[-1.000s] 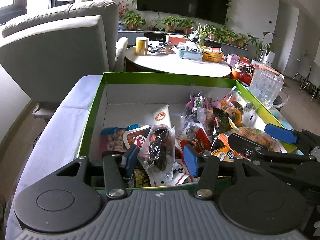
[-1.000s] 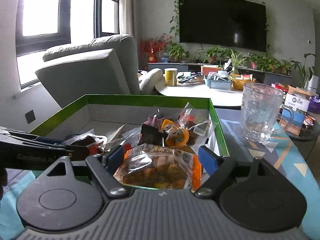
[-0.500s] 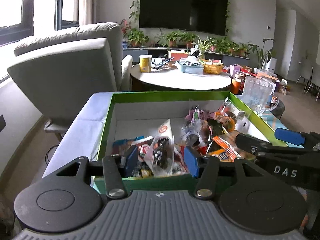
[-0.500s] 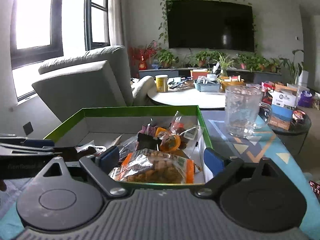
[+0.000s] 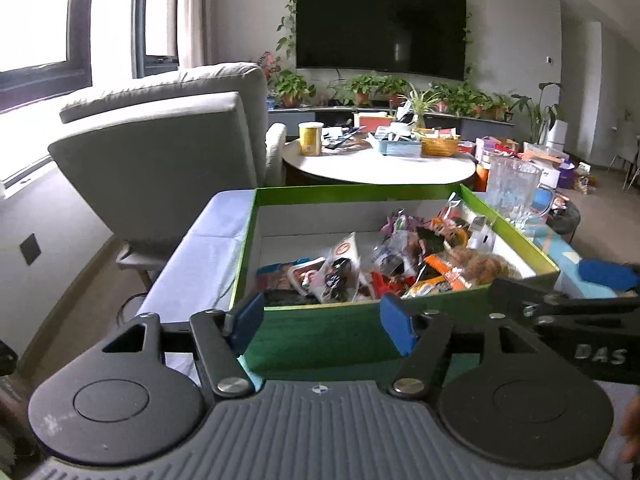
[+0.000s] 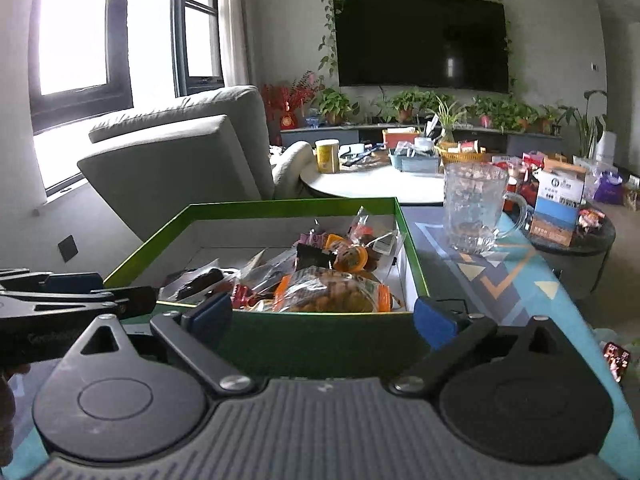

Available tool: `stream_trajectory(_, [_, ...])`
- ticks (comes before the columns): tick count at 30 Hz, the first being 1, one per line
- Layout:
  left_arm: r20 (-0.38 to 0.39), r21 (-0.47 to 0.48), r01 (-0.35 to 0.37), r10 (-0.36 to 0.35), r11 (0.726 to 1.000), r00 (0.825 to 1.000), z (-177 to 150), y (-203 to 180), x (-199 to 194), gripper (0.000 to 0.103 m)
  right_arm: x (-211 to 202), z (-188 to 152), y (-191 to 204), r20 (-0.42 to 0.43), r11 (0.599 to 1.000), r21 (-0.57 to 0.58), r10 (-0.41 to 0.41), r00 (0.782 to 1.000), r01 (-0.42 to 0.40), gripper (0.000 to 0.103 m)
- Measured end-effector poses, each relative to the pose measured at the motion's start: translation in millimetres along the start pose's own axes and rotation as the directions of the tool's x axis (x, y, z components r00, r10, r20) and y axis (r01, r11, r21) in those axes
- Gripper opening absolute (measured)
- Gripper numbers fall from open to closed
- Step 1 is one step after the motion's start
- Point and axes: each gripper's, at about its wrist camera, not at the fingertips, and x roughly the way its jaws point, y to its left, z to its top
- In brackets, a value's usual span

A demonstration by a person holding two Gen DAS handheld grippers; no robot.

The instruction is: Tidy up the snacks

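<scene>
With both grippers drawn back to the near side of the green box [image 5: 320,336], neither one holds anything. Left gripper [image 5: 322,322] has just been opening, jaws now apart with only the box's near wall seen between the blue pads [image 5: 248,320], nothing pinched. Right gripper [image 6: 322,316] also stands wide, blue pads [image 6: 434,322] either side of the box's near right corner area, empty, not touching the snacks.

Snacks [image 5: 384,268] all lie inside the box, piled toward its right and front: an orange-edged clear bag of brown pieces [image 6: 332,294] at the front right, a clear packet with dark contents [image 5: 338,276] near the middle front, a small orange round pack [image 6: 350,258] further back, red and pink wrappers among them. Left rear part of the box floor is bare white.

Box sits on a patterned teal cloth [image 6: 500,276]. Glass mug [image 6: 474,208] stands on the cloth just right of the box, apart from it. Grey armchair [image 5: 168,160] behind left, round white table [image 5: 376,168] behind, dark TV [image 5: 380,28] on the wall. One small red wrapper [image 6: 616,358] lies off the cloth at far right
</scene>
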Motion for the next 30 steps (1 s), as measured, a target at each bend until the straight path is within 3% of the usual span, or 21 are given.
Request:
stream_trajectory(5, [0.011, -0.031, -0.018, 0.019, 0.999, 1.0, -5, 4, -17, 0.062, -17, -3, 7, 0.003, 1.0, -0.01, -0.009, 1.0, 0.009, 0.067])
stream_trajectory(11, [0.03, -0.005, -0.089, 0.09, 0.996, 0.996, -11, 4, -40, 0.071, -31, -6, 16, -0.028, 0.999, -0.034, -0.035, 0.999, 0.034, 0.067])
stream_trajectory(23, [-0.006, -0.005, -0.106, 0.106, 0.994, 0.994, -24, 6, -67, 0.072, -55, -14, 30, -0.024, 1.0, -0.013, -0.013, 1.0, 0.012, 0.067])
stream_trajectory(30, [0.012, -0.012, -0.117, 0.118, 0.993, 0.993, -26, 6, -81, 0.072, -67, -15, 29, -0.008, 1.0, 0.002, -0.018, 1.0, 0.018, 0.067])
